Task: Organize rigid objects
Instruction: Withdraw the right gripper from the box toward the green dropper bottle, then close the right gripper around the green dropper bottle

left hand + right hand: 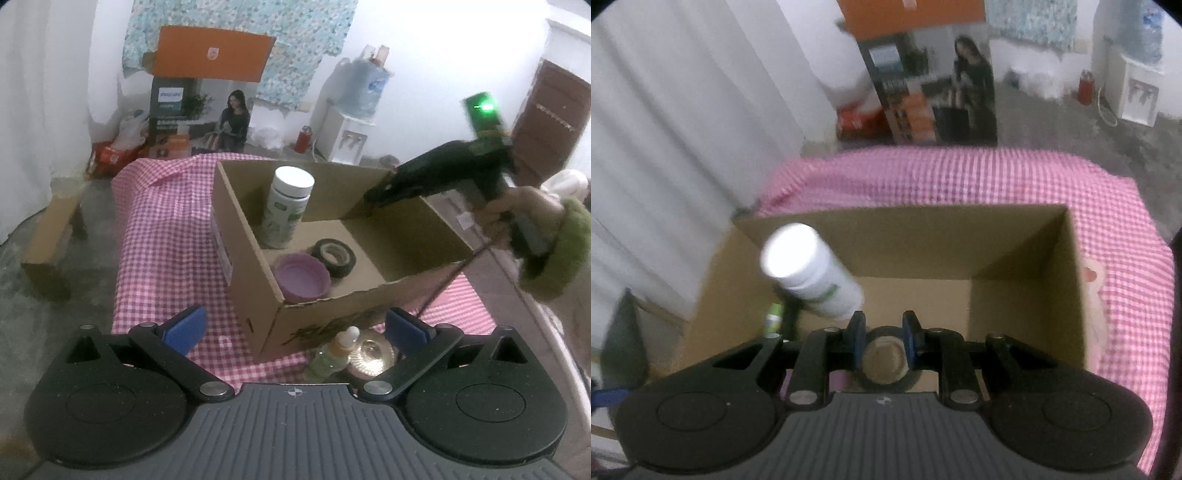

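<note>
While the dropper bottle (332, 356) and glass dish (371, 356) remain outside the box (251, 236), treat them as the next targets. Both sit at lower centre of the left view, just beyond the left gripper (297, 326) and between its spread pads. The bottle appears upright. Your right gripper (373, 194) is at upper right over the box's far rim, its pads nearly together and pinching nothing, so your left hand is nearer.

Count:
- **In the box:** one white bottle (288, 206), one tape roll (334, 256), one purple lid (303, 277).
- **Outside:** one dropper bottle, one dish.
</note>
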`<state>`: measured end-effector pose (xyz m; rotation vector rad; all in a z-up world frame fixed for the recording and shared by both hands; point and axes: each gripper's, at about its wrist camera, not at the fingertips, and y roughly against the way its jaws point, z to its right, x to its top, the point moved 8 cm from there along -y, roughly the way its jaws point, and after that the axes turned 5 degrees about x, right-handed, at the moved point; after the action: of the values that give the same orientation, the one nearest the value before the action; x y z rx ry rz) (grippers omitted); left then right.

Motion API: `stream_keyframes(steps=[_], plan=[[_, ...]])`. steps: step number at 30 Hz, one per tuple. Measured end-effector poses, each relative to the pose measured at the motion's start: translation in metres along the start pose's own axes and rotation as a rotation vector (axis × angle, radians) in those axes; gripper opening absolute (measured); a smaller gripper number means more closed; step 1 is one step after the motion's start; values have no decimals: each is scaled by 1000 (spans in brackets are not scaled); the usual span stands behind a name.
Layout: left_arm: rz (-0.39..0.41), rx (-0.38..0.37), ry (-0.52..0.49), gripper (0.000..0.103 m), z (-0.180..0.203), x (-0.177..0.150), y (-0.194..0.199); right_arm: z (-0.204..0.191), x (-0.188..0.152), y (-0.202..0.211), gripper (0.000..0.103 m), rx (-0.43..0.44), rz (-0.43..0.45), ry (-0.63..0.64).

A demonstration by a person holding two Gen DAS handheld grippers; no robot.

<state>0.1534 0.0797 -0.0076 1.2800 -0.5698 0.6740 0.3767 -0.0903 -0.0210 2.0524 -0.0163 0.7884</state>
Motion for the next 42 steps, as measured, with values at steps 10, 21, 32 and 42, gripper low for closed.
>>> stream_keyframes(steps=[10,21,32,42], plan=[[3,-33,-15,103,9,-12,6,-51,-82,132,24,129,258,35],[-28,-47,-138,101,38,-45,-26,-63,-184,109,25,143,255,-103],[-24,39,-281,71,48,-65,-57,-114,-172,38,25,131,216,59],[-40,19,-326,56,53,-70,-71,-136,-160,1,25,94,149,189]])
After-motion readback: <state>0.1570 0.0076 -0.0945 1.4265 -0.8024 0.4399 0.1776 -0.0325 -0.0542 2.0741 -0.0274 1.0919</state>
